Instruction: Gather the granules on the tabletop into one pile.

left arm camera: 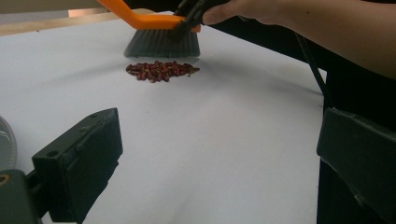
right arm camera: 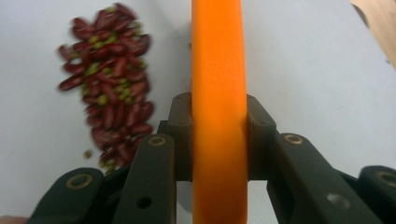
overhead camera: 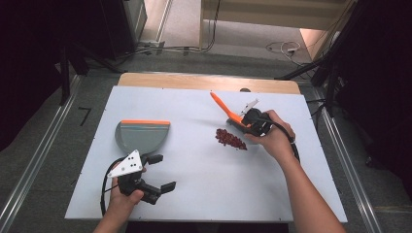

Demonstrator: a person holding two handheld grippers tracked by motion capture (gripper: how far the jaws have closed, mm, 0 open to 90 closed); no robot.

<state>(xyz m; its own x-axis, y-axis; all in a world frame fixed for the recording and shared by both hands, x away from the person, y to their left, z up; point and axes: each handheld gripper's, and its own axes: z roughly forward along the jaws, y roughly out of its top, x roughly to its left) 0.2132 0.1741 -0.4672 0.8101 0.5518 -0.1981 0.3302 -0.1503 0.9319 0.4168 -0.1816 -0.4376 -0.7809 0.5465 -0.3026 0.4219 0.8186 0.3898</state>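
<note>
The right gripper [overhead camera: 247,122], held in the person's right hand [overhead camera: 273,140], is clamped on the orange handle of a small brush [overhead camera: 224,109]; in the right gripper view its jaws press against both sides of the brush handle [right arm camera: 218,93]. The brush's grey bristles [left arm camera: 161,43] meet the white table top [overhead camera: 204,189] just beside a small pile of dark red beans [overhead camera: 231,139], with a few greenish ones mixed in. The pile lies right of the table's middle, between the brush head and the open table surface.

Over on the near left, the left gripper [overhead camera: 159,173], held in the person's left hand [overhead camera: 121,199], hovers with its jaws spread wide and nothing between them; the left gripper view shows the two black pads well apart with bare table between. Just beyond that gripper a grey dustpan [overhead camera: 140,136] with an orange strip along its far edge lies flat on the table, well apart from the beans.
</note>
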